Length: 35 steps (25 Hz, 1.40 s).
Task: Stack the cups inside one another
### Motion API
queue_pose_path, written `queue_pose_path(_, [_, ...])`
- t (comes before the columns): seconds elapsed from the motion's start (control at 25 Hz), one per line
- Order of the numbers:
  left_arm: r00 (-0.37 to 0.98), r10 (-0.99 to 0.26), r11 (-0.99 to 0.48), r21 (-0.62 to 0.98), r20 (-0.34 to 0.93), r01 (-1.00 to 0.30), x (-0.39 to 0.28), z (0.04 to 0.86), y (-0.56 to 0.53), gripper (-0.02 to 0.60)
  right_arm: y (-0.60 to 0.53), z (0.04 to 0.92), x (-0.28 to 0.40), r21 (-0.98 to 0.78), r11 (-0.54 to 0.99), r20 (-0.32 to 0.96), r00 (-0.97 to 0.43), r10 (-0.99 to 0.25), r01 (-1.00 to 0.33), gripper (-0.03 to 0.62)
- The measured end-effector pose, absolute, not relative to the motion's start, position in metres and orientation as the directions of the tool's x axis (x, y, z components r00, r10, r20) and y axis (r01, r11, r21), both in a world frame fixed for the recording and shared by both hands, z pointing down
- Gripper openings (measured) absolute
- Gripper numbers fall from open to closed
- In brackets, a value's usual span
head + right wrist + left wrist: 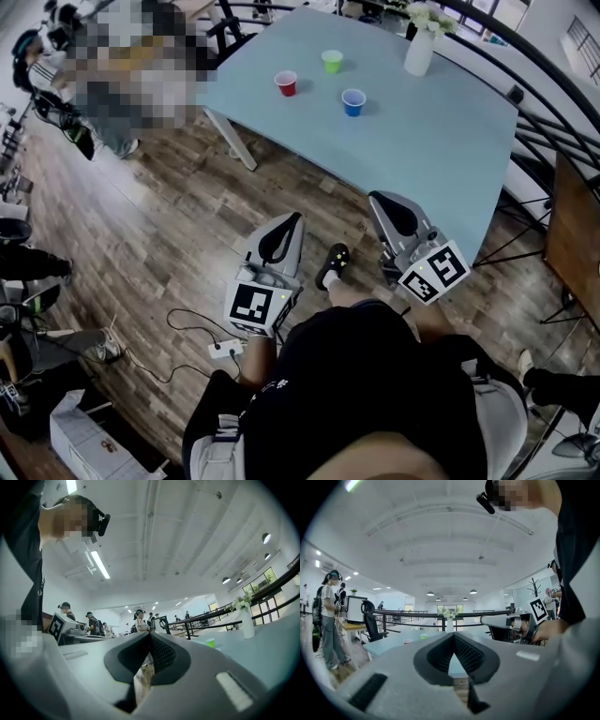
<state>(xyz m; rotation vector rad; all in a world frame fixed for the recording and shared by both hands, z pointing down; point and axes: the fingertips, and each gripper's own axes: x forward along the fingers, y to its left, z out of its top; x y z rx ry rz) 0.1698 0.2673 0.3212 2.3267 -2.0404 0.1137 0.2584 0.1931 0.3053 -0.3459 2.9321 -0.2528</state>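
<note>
Well beyond the fingers, red cup (285, 82), green cup (332, 61) and blue cup (353, 101) stand apart on the worktop (422, 150). Left gripper (287, 225) and right gripper (383, 202): fingers closed, empty. Blue cup is indiscernible in the left gripper view.

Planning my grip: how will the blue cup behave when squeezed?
The blue cup looks like a plastic party cup, so probably light and easily crushed. Standing open-side up on the smooth table, it may slide or tip if nudged.
</note>
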Motion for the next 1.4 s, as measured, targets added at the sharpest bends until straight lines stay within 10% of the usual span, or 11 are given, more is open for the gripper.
queue_pose_path(1.4, [0.145,-0.979,-0.153,-0.044,0.144,-0.987,0.093,0.328,0.144,-0.009,0.066,0.321,0.190,-0.246,0.936,-0.149,-0.944,-0.294,-0.253,0.003])
